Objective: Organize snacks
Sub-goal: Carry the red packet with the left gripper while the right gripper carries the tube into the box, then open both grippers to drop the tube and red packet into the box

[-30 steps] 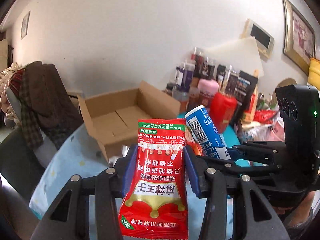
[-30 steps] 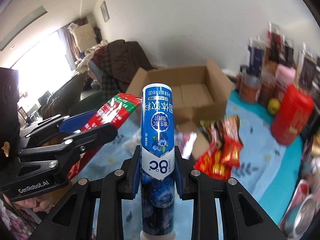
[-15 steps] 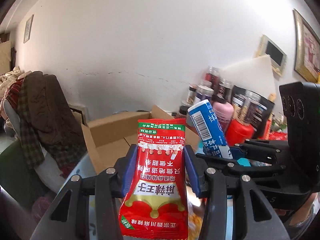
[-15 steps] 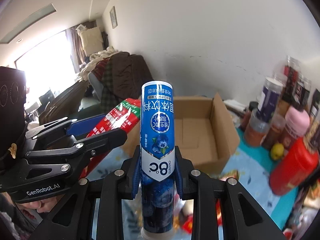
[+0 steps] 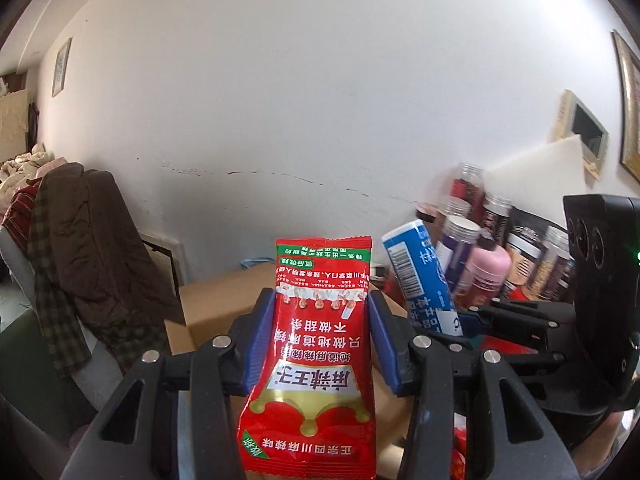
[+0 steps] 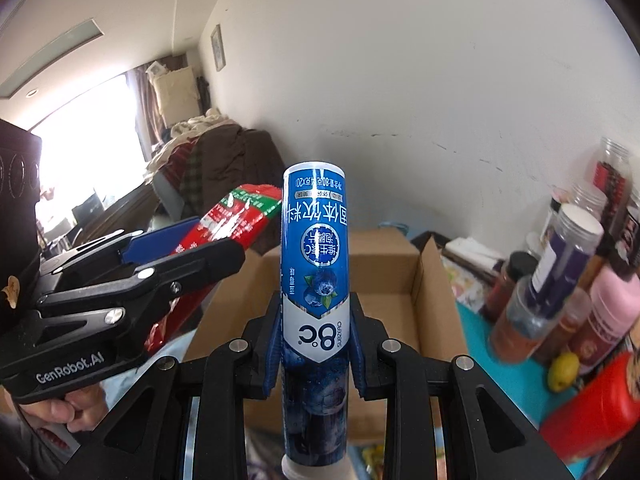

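The red packet (image 5: 320, 344) is clamped by the left gripper (image 5: 320, 336), the blue tube (image 6: 316, 280) by the right gripper (image 6: 316, 344); both should be lowered well inside the far cardboard box (image 6: 384, 280) before release.

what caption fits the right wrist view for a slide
Right gripper clamps a blue tube above an open cardboard box.

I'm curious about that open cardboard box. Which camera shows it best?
The right wrist view: the cardboard box shows its open top, inner walls and a raised flap behind the blue tube. In the left wrist view the box is mostly hidden behind the red snack packet.
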